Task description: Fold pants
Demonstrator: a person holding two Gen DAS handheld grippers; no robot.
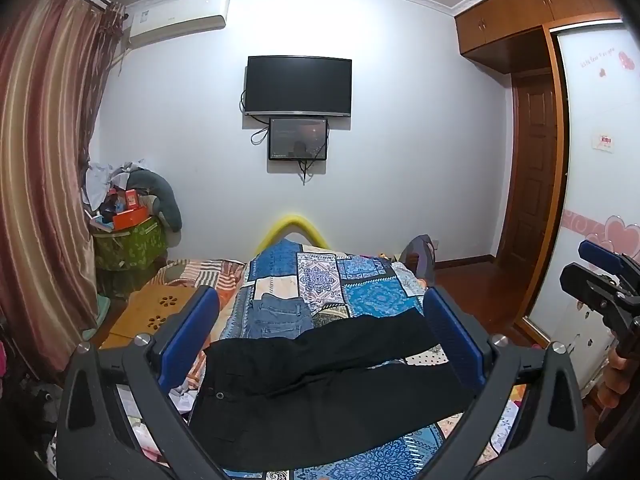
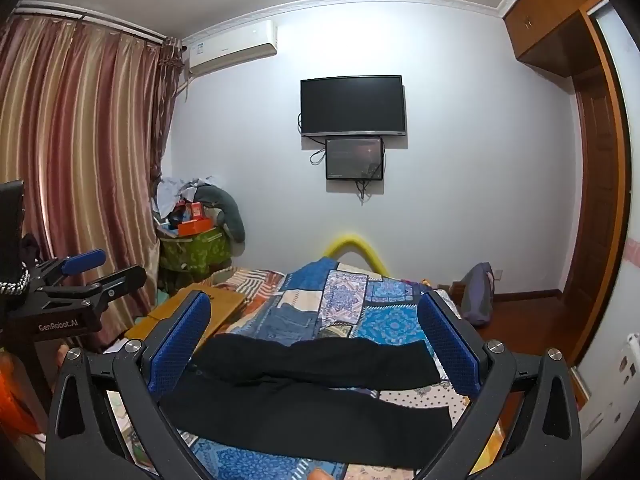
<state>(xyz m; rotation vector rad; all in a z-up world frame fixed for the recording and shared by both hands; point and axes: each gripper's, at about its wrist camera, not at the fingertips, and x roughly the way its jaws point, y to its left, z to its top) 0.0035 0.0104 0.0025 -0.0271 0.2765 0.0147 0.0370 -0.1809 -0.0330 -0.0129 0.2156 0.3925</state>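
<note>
Black pants [image 1: 320, 392] lie spread on the bed's blue patchwork cover [image 1: 372, 296], waist at the left, two legs running to the right. The right wrist view shows the same pants [image 2: 312, 396] from a little further right. My left gripper [image 1: 320, 320] hovers above them, open, nothing between its blue pads. My right gripper [image 2: 316, 320] is open too and holds nothing. Each gripper appears at the edge of the other's view: the right gripper [image 1: 588, 264] at far right, the left gripper [image 2: 112, 268] at far left.
Folded blue jeans [image 1: 280, 316] lie on the cover just beyond the pants. A wooden lap tray [image 1: 156, 312] sits on the bed's left side. A cluttered green basket [image 1: 128, 240] stands by the curtain. A wardrobe and door [image 1: 532, 184] are on the right.
</note>
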